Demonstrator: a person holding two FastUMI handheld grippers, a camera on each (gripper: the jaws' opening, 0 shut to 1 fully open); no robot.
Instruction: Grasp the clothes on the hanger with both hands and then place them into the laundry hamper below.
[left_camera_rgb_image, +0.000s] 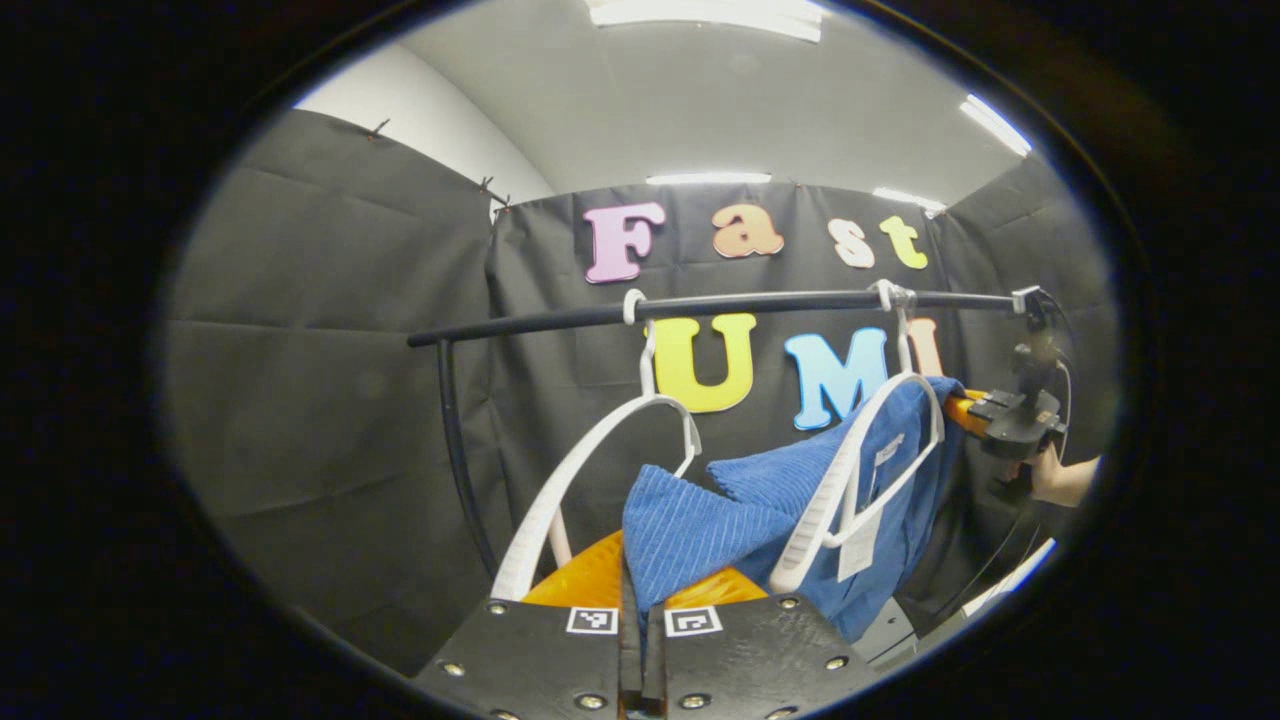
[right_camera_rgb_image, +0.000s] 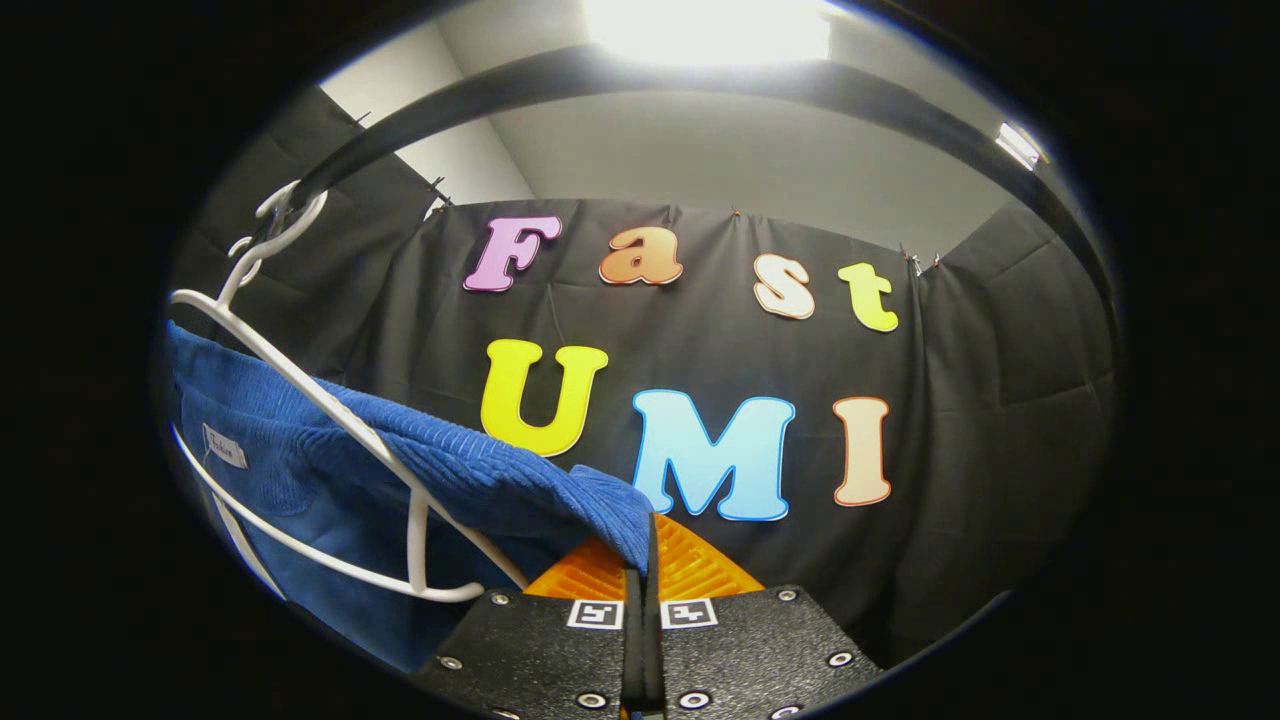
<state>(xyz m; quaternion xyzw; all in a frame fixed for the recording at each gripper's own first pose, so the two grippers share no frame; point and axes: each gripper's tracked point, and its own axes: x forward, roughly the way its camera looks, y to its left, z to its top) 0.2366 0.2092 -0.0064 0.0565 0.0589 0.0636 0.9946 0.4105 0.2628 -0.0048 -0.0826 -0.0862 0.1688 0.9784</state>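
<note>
While both of my grippers pinch the blue cloth, this is how things stand, left to right.

Left gripper (left_camera_rgb_image: 642, 590): my fingers are closed on a fold of the blue garment (left_camera_rgb_image: 690, 530); the cloth rises from between them in the left gripper view.

Empty hanger (left_camera_rgb_image: 600, 450): white, hanging from the rail (left_camera_rgb_image: 700, 308), just beside the cloth I hold on this side.

Garment's place: up in the air, draped over the second white hanger (left_camera_rgb_image: 860, 470), which hooks on the rail to the right of the empty one. A pale tag (left_camera_rgb_image: 860, 545) hangs at its inner side.

Right gripper (right_camera_rgb_image: 645, 570): my fingers are pressed together on the garment's shoulder edge (right_camera_rgb_image: 600, 510), with the hanger's arm (right_camera_rgb_image: 330, 410) running down just beside them. From the left gripper view I see this gripper (left_camera_rgb_image: 1005, 420) at the far end of the cloth, a hand (left_camera_rgb_image: 1065, 478) behind it.

Step in hand: the two-handed grasp looks made; I judge the pulling-off has hardly begun, since the cloth is on its hanger.

Next move calls for: drawing both ends off the hanger arms together, keeping both pinches firm, then lowering to the hamper below.

Risk: the hanger may swing or come along with the cloth.
</note>
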